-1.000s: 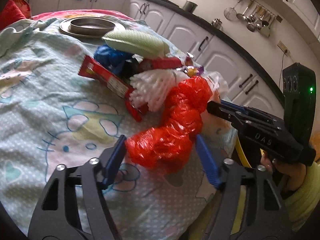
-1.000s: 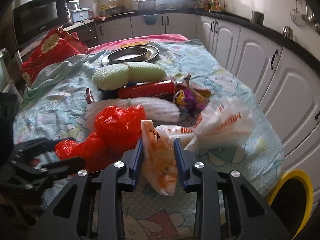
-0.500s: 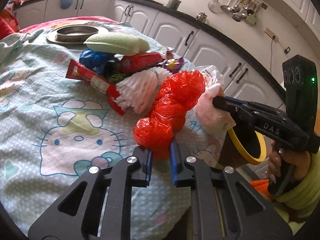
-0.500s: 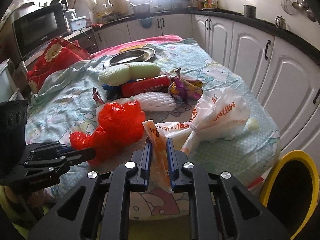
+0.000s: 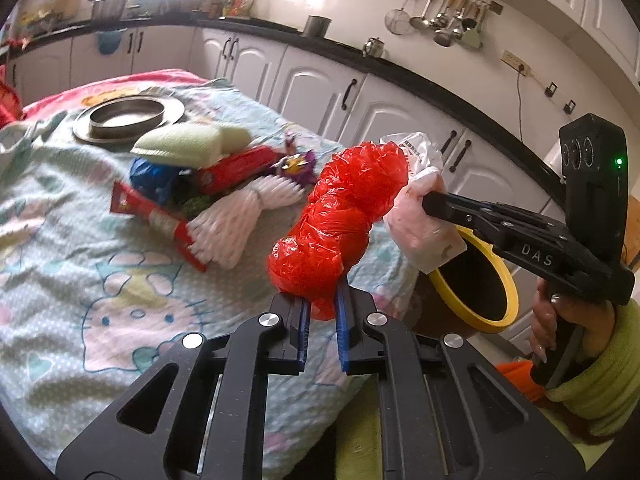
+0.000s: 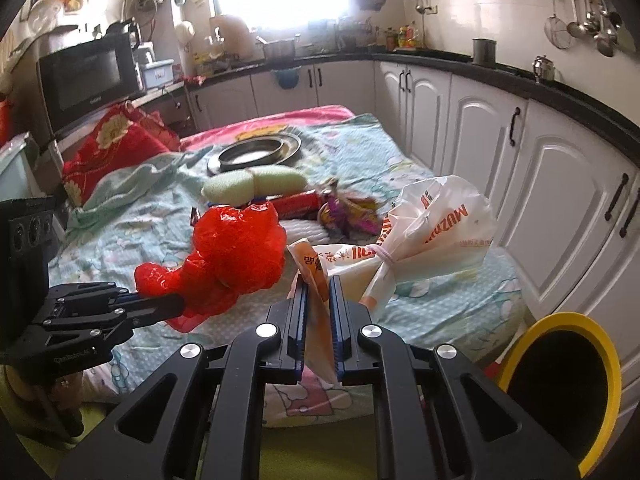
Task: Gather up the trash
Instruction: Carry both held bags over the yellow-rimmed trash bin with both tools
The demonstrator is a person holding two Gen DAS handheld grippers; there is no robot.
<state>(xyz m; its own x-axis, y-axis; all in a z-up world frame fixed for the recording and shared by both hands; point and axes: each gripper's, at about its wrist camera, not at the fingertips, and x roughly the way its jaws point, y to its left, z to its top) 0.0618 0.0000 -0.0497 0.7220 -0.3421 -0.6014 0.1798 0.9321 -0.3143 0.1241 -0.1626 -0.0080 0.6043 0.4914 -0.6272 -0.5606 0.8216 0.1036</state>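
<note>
both bags now hang lifted off the bedspread [image 5: 60, 240], left gripper [image 5: 322, 300] clamped on red bag [image 5: 340, 216], right gripper [image 6: 318, 292] clamped on white bag [image 6: 432, 224]; we note yellow-rimmed bin [image 6: 560, 380] lies right, nearer the right hand.

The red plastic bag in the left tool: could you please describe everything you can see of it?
The red plastic bag is thin, glossy, crinkled film, twisted into a lumpy rope of bulges. The left tool is shut on its lower end and holds it tilted above the patterned bedsheet. In the left wrist view its top overlaps the white printed bag held in the right tool; whether they touch is unclear.
</note>
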